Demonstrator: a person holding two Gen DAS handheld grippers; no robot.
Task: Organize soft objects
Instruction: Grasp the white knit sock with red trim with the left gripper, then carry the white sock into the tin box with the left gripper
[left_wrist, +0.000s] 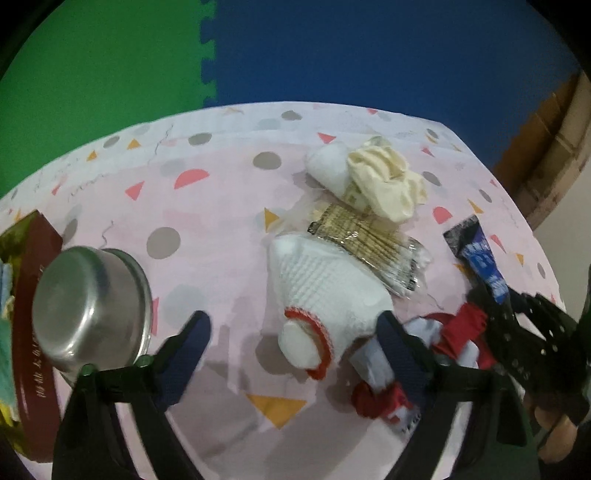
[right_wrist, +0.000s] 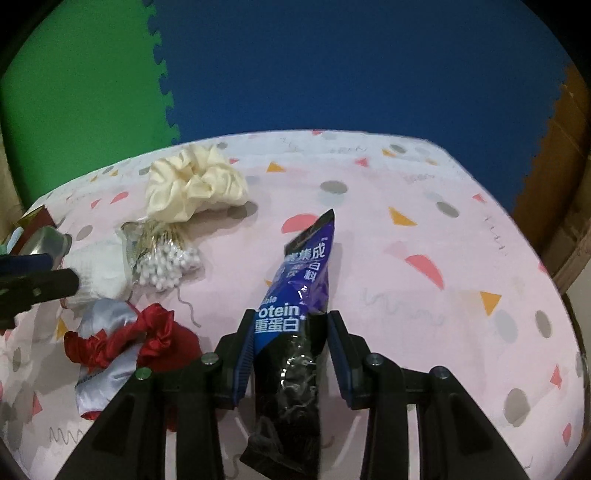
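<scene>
In the left wrist view, a white knitted glove (left_wrist: 325, 295) with a red cuff lies on the pink patterned tablecloth (left_wrist: 207, 206). My left gripper (left_wrist: 293, 336) is open around its cuff end. The right finger is at the glove's edge and the left finger stands well clear. My right gripper (right_wrist: 291, 350) is shut on a blue and black protein snack packet (right_wrist: 303, 280), which sticks out forward past the fingers. A cream scrunchie (right_wrist: 195, 184) and a red scrunchie (right_wrist: 147, 332) on a silvery satin pouch (right_wrist: 107, 325) lie to the left.
An upturned steel bowl (left_wrist: 92, 306) sits on a dark red box (left_wrist: 33, 332) at the left. A bag of cotton swabs (right_wrist: 166, 262) lies beside the glove. A crinkly cracker packet (left_wrist: 365, 243) rests behind the glove. Green and blue foam mats cover the floor beyond the table.
</scene>
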